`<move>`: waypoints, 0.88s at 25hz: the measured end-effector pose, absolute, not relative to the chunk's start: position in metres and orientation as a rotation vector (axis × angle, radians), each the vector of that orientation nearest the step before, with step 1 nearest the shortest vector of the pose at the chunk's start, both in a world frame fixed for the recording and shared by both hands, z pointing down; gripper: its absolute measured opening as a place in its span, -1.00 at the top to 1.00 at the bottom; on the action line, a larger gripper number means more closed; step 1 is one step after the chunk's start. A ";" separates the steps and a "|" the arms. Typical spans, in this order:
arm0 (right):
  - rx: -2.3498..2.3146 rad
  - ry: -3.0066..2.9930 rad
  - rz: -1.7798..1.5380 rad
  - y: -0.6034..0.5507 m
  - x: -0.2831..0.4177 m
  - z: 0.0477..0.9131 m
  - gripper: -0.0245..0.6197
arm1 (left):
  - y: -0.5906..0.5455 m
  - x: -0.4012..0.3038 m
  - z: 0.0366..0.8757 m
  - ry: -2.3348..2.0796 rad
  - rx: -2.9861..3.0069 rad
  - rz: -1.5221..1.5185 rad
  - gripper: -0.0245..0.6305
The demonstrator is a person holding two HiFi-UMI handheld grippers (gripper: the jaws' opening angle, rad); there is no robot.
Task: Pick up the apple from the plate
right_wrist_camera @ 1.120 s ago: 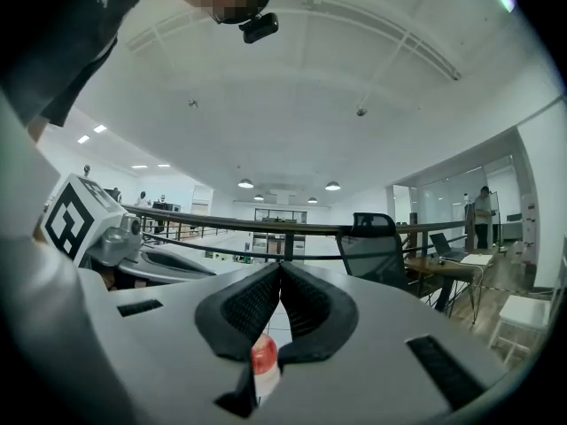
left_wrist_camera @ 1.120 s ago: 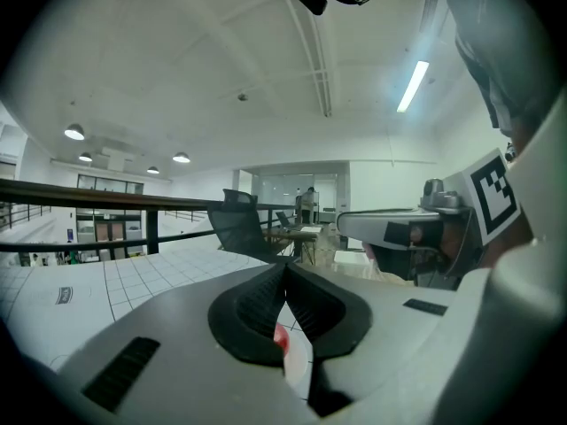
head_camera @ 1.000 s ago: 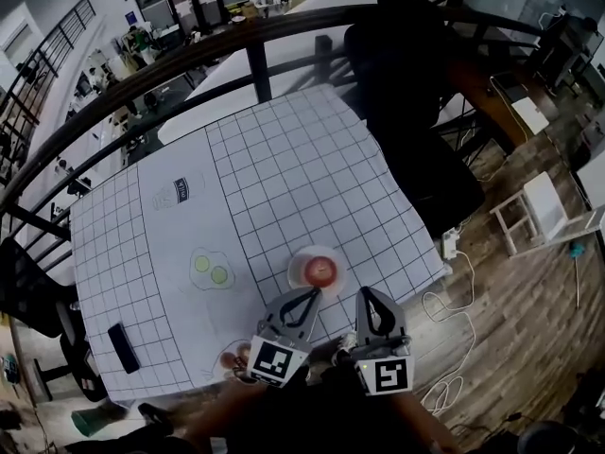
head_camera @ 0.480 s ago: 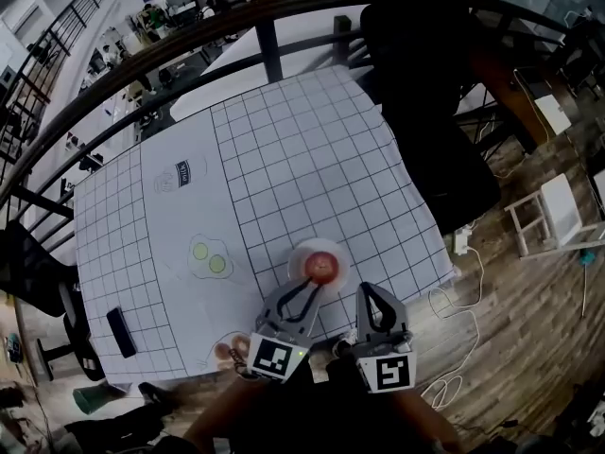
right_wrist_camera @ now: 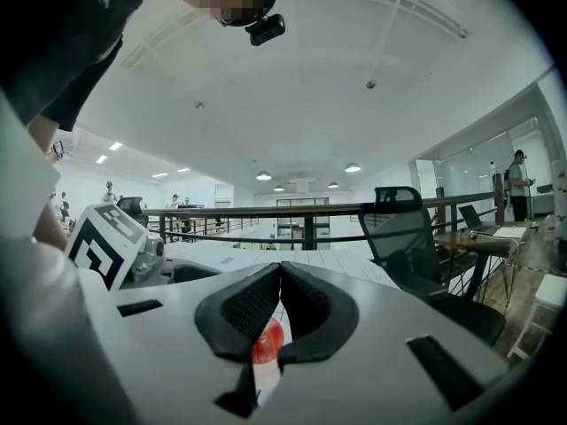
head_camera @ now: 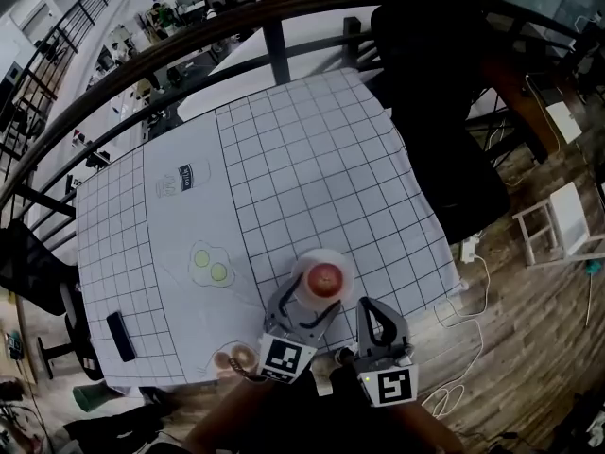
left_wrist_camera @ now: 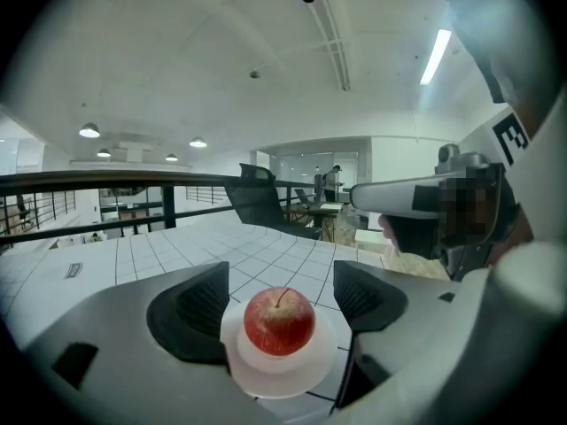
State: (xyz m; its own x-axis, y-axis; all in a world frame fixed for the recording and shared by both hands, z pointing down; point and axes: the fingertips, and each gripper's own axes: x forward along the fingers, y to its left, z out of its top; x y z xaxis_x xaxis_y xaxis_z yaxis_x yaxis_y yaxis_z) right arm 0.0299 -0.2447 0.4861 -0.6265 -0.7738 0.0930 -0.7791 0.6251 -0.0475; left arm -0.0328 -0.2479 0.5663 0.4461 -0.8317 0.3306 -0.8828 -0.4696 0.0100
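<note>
Straddling apple (left_wrist_camera: pixel 279 320) on plate (left_wrist_camera: pixel 282 377), left tongs (left_wrist_camera: pixel 282 301) just spreading wide, pads (left_wrist_camera: pixel 200 303) off fruit; right tongs (right_wrist_camera: pixel 280 271) pressed together, empty, alongside.

Right gripper view: apple (right_wrist_camera: pixel 268 342) is only a red sliver w/ a bit of white plate (right_wrist_camera: pixel 263 374) under it, seen thru the slit below my right claw (right_wrist_camera: pixel 281 266)'s closed jaws; the rest sits behind them. Head view: small brownish thing (head_camera: pixel 236 357) at the bench (head_camera: pixel 312 159)'s near edge, can't tell what (too small, blurry). Print (head_camera: pixel 184 180) on the bench top is unreadable. Dark slab (head_camera: pixel 120 337) far left: can't ID. My forearms (head_camera: pixel 236 419) run off the btm edge.
</note>
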 end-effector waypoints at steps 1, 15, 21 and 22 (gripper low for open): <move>1.324 -2.774 0.130 -0.245 0.030 0.488 0.85 | -0.249 -0.033 0.577 -1.491 2.499 0.455 -0.17; 1.321 -2.749 0.192 -0.254 0.044 0.508 0.85 | -0.267 -0.027 0.637 -1.463 2.360 0.594 -0.21; 1.327 -2.749 0.198 -0.258 0.047 0.510 0.85 | -0.273 -0.025 0.650 -1.456 2.338 0.661 -0.24; 1.328 -2.747 0.202 -0.259 0.048 0.510 0.85 | -0.273 -0.024 0.653 -1.452 2.329 0.672 -0.24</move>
